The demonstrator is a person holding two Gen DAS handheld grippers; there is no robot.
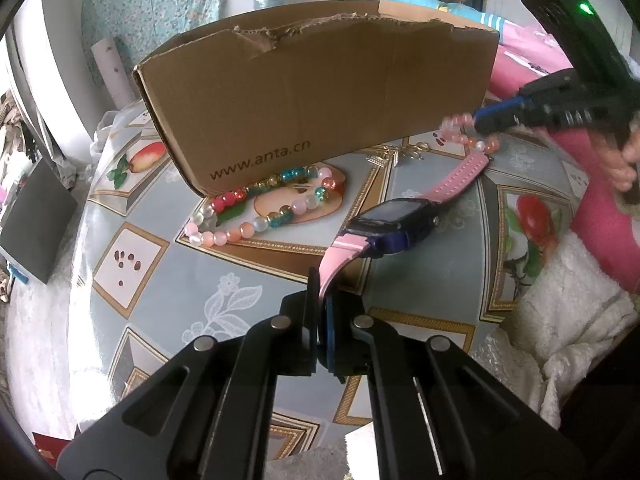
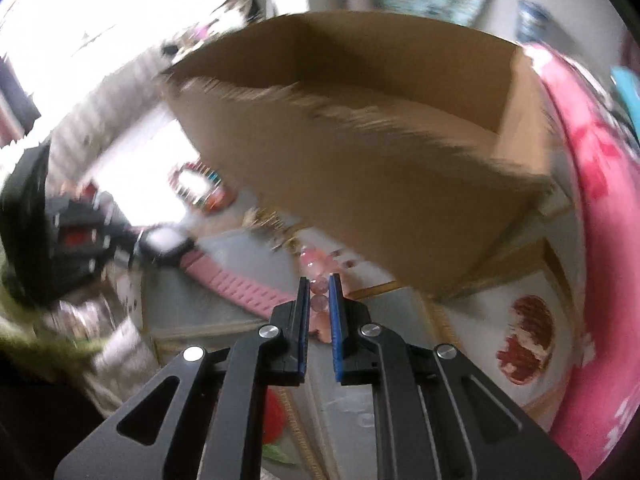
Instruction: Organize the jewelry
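A: What does the left gripper (image 1: 323, 280) hold?
B: It is clenched on the strap of the pink watch (image 1: 394, 222), in front of the cardboard box (image 1: 320, 108).
A: And the right gripper (image 2: 319, 280)?
B: It grasps a pink bead bracelet (image 2: 319, 286) near the box's right corner. A colourful bead bracelet (image 1: 276, 200) lies against the box's front.

Count on the table: one cardboard box (image 1: 312, 92), open at the top. One pink-strapped smartwatch (image 1: 396, 220). Bead bracelets, three that I can make out: one multicoloured bracelet (image 1: 296, 188), one pale pink-and-white bracelet (image 1: 224, 232), one pink bracelet (image 1: 466, 132). One small cluster of gold-coloured pieces (image 1: 404, 152); the number of items in it is too small to tell.
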